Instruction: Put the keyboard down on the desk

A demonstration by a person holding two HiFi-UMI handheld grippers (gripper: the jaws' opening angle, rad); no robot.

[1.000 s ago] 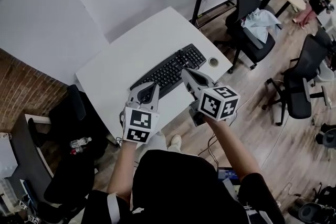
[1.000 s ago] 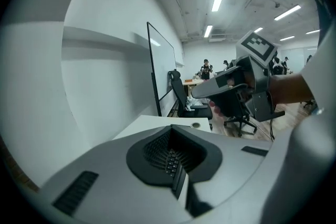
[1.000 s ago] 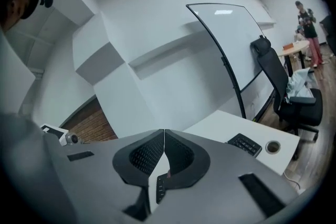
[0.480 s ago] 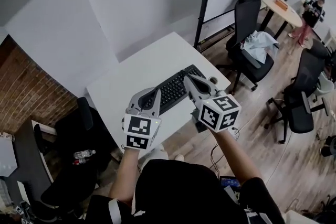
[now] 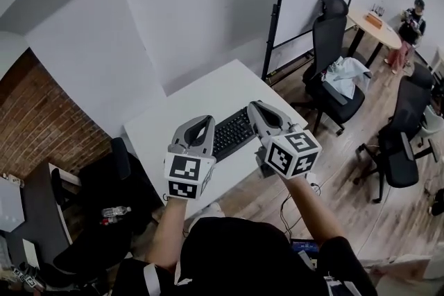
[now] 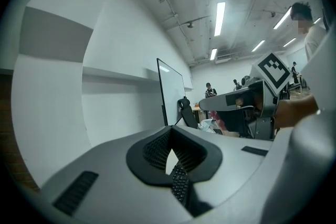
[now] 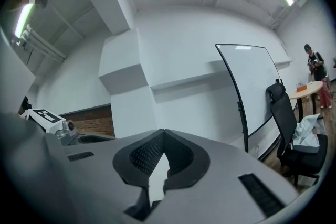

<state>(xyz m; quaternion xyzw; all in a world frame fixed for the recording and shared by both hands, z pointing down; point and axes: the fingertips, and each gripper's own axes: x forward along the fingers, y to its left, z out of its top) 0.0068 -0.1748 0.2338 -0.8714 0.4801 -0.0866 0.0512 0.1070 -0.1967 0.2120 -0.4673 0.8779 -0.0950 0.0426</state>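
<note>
Below and between the two claws, the keyboard (image 5: 232,133) lies on the desk (image 5: 198,102). The left claw (image 5: 202,123) and right claw (image 5: 258,109) now hang higher than a second ago, jaws together and apparently empty, so the placing looks finished.

We find the desk (image 5: 201,100) bare left of and above the keyboard (image 5: 232,132), so that stretch is free to pass over. The white wall (image 5: 173,17) shuts the upper left. A whiteboard post (image 5: 276,10) stands just past the desk's upper right corner, and an office chair (image 5: 329,45) crowds the right. The floor (image 5: 340,163) at lower right is open.
</note>
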